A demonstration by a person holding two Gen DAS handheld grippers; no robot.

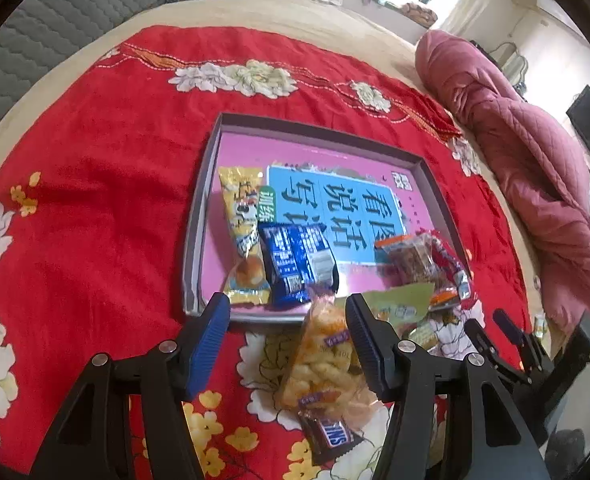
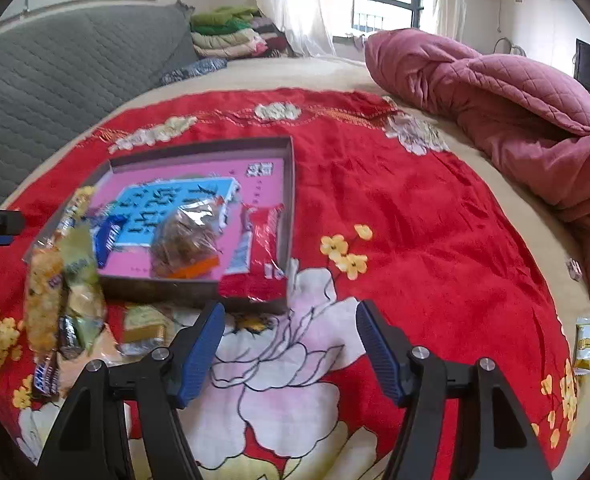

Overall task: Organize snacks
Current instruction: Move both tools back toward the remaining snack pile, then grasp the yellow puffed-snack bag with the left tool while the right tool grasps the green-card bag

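Observation:
A shallow grey box (image 1: 199,208) with a pink and blue printed bottom lies on the red flowered cloth; it also shows in the right wrist view (image 2: 291,184). In it lie a yellow bun packet (image 1: 241,236), a blue wafer packet (image 1: 295,260), a clear cake packet (image 1: 411,260) and a red packet (image 2: 263,256) hanging over the near wall. My left gripper (image 1: 289,328) is open above a clear bag of yellow puffs (image 1: 323,364) and a Snickers bar (image 1: 331,436) in front of the box. My right gripper (image 2: 291,344) is open and empty over the cloth.
More loose packets (image 2: 75,280) and a small gold packet (image 2: 143,328) lie at the box's near left corner. A pink quilt (image 2: 515,120) is heaped at the right. A green packet (image 2: 585,344) lies at the cloth's right edge. A grey headboard (image 2: 55,80) stands behind.

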